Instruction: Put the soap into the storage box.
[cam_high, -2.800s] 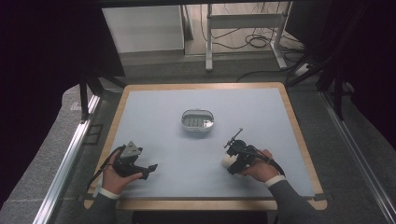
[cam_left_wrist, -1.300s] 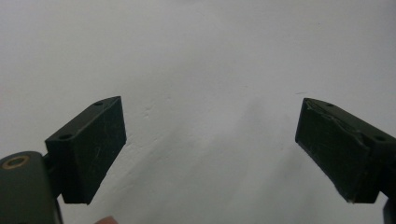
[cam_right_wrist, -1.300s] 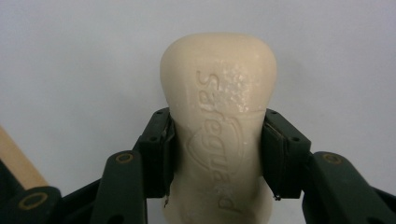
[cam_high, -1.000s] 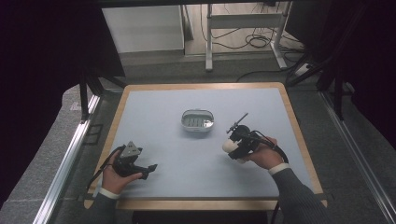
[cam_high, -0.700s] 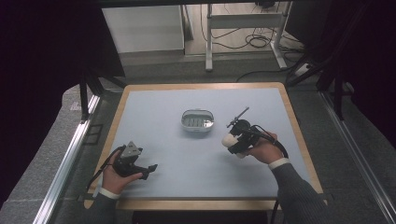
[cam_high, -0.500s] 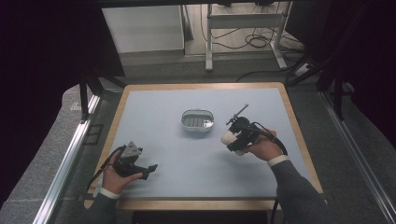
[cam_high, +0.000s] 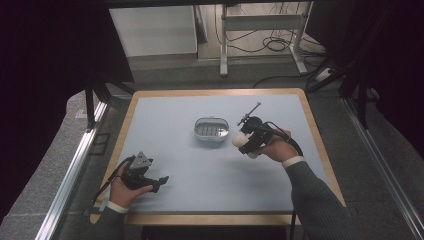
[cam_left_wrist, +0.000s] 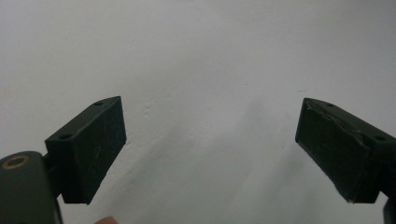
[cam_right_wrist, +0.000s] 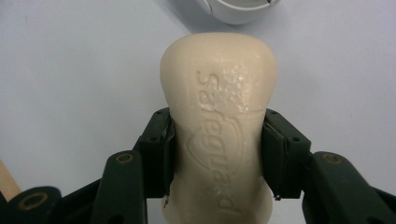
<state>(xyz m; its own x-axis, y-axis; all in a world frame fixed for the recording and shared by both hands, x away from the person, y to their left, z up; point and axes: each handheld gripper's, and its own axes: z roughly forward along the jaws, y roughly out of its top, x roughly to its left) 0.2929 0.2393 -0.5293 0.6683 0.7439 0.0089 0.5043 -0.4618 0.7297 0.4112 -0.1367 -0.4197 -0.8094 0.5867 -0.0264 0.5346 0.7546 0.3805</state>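
Soap bar (cam_high: 240, 141) rides just above the pale counter (cam_high: 165, 120) in the high view, pinched in the right gripper (cam_high: 243, 144) a short way right of a small white soap dish (cam_high: 211, 130) near the counter's middle. The left gripper (cam_high: 162, 180) rests low at the near left corner, well apart from both, with nothing between its jaws.

Left gripper view: the two black jaws stand wide apart over bare counter, holding nothing.

Right gripper view: the right gripper (cam_right_wrist: 217, 154) is closed on the cream soap bar (cam_right_wrist: 218, 107), its pads pressing the two narrow flanks at the bar's waisted middle, with the stamped brand face turned toward the camera. The rounded far end of the bar points at the rim of the soap dish (cam_right_wrist: 238, 11), near it but not touching.

Judging by its look, the bar is light, stiff and hard but easily dented, and its smooth, slightly speckled skin is likely slippery. The waist seems the soundest place to hold, since the flared ends should stop it sliding out lengthwise; a hard squeeze could mark it.
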